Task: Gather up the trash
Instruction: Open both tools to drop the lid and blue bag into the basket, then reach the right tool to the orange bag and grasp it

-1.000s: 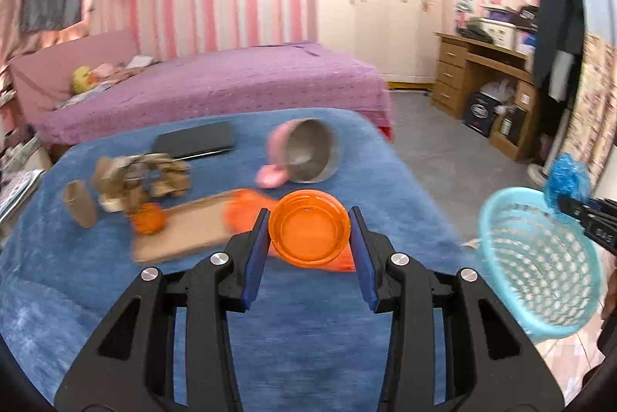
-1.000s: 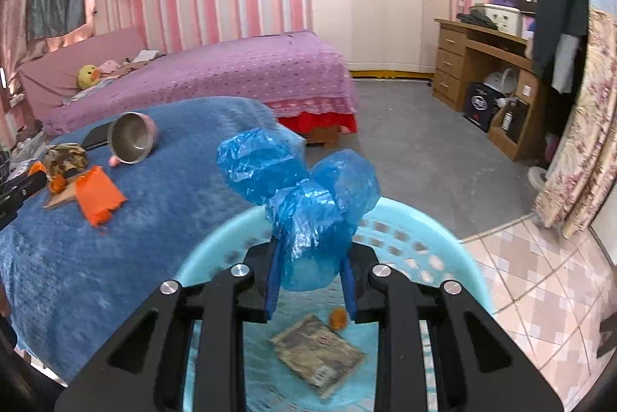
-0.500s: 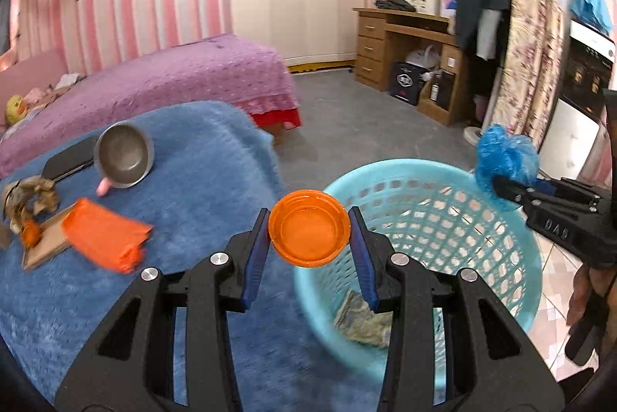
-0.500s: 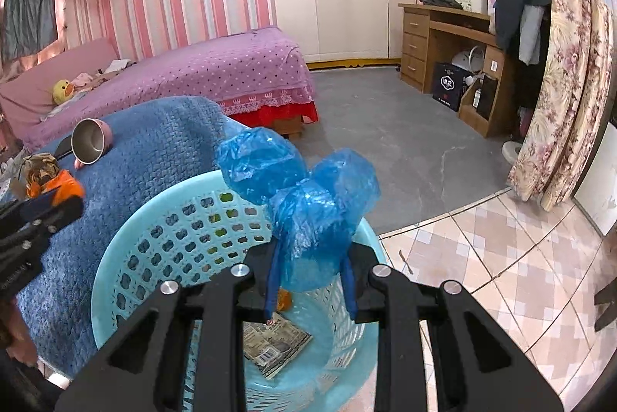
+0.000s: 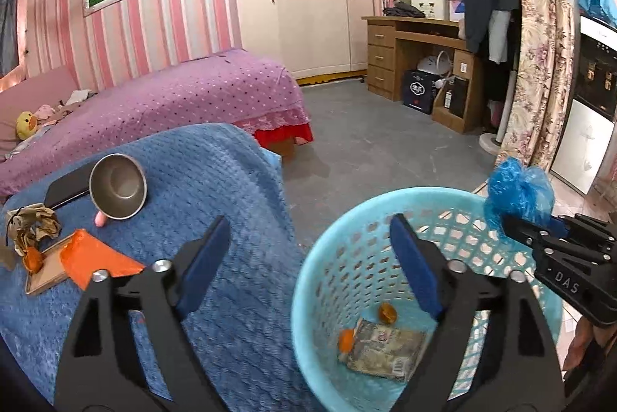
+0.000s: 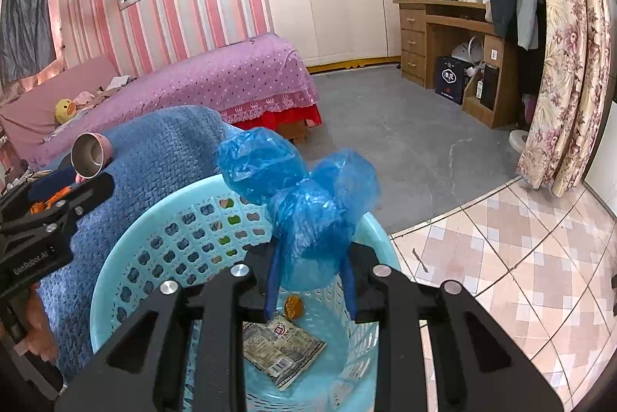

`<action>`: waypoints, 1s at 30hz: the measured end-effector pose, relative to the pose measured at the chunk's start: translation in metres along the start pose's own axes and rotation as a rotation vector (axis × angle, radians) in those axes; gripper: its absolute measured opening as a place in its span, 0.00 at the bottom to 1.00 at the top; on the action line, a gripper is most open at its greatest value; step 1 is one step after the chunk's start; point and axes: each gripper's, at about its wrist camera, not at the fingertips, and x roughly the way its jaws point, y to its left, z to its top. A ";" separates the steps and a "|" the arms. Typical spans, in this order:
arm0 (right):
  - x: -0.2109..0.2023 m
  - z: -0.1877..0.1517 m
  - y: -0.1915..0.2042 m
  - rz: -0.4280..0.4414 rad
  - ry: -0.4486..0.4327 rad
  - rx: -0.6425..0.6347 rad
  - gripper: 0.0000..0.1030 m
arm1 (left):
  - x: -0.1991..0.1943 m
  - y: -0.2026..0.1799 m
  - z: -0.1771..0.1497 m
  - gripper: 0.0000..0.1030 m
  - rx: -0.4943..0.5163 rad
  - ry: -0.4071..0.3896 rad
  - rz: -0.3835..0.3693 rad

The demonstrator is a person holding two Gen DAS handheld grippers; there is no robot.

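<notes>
Blue plastic bag (image 6: 304, 204) pinched in right gripper (image 6: 308, 281) over basket (image 6: 127, 250); left gripper (image 5: 308, 258) just opened, empty

The left tongs (image 5: 308, 258) swing off the blue-covered bench (image 5: 216, 180) and over the light blue basket (image 5: 347, 238), and their jaws have just been opening wide, nothing between them now. The orange lid they carried a second ago is gone from their grip; an orange piece (image 5: 346, 339) now lies in the basket beside the wrapper (image 5: 385, 348).
</notes>
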 end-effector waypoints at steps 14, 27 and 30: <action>0.011 0.001 0.017 -0.041 0.067 -0.045 0.74 | -0.020 0.054 -0.005 0.95 -0.056 -0.009 0.071; -0.011 0.021 0.077 -0.019 -0.053 -0.043 0.90 | -0.064 0.152 -0.016 0.95 -0.094 -0.033 0.175; -0.005 0.021 0.107 0.003 -0.059 -0.073 0.90 | -0.072 0.177 -0.018 0.95 -0.095 -0.029 0.215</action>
